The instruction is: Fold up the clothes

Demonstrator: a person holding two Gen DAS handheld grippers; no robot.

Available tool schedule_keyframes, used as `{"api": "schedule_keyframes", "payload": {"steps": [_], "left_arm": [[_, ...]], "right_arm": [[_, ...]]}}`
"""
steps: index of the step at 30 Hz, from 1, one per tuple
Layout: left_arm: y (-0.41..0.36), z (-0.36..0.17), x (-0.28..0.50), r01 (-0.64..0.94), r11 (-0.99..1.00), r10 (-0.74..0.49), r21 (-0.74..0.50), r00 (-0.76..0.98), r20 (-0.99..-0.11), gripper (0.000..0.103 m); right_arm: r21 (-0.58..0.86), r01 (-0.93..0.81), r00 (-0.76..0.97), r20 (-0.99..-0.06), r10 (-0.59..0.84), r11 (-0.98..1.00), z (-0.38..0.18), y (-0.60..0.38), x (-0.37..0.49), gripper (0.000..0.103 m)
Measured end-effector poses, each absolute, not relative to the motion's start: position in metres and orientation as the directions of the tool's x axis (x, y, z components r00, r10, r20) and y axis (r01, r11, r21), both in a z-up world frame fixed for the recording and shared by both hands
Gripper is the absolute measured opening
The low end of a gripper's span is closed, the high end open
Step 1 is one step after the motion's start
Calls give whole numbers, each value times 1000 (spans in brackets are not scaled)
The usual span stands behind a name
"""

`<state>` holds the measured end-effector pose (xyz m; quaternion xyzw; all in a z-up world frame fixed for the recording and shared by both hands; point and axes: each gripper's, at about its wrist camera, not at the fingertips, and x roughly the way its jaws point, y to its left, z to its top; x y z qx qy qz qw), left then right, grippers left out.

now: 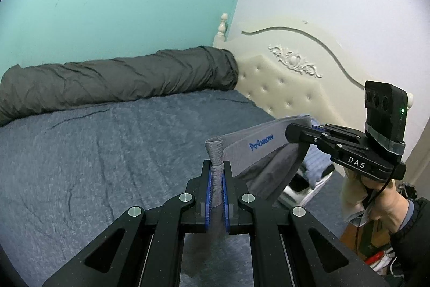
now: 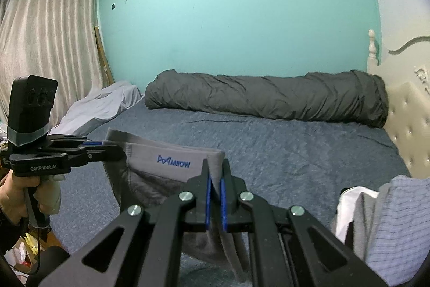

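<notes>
A pair of grey underwear (image 1: 264, 149) with a blue logo on its waistband hangs in the air above the blue bed (image 1: 94, 152). My left gripper (image 1: 216, 166) is shut on one end of the waistband. My right gripper (image 2: 215, 166) is shut on the other end, and it shows in the left wrist view as the right gripper (image 1: 291, 131) at the band's far end. In the right wrist view the underwear (image 2: 166, 160) stretches between both tools, with the left gripper (image 2: 115, 149) at its left end. The lower part of the garment hangs slack.
A rolled dark grey duvet (image 2: 268, 98) lies along the teal wall. The cream headboard (image 1: 282, 88) stands at the bed's right end. A heap of striped and white clothes (image 2: 389, 227) sits at the right. A pale sheet (image 2: 102, 104) lies by the curtain (image 2: 45, 45).
</notes>
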<state>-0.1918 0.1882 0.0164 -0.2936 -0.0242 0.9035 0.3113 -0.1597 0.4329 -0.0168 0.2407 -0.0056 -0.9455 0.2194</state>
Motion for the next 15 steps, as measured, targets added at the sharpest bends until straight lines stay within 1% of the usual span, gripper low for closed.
{"api": "schedule_keyframes", "payload": {"steps": [6,15], "left_arm": [[211,40,-174,-582,-787,596,-206,-629,-499,6],[264,71,-150,-649,-740,640,-175,-600,-481,6]], "right_arm": [[103,388,-812,-433,-392,-916,6,453,-136,5],[88,330,-846,-415,-335,-940,32,500,-100,5]]}}
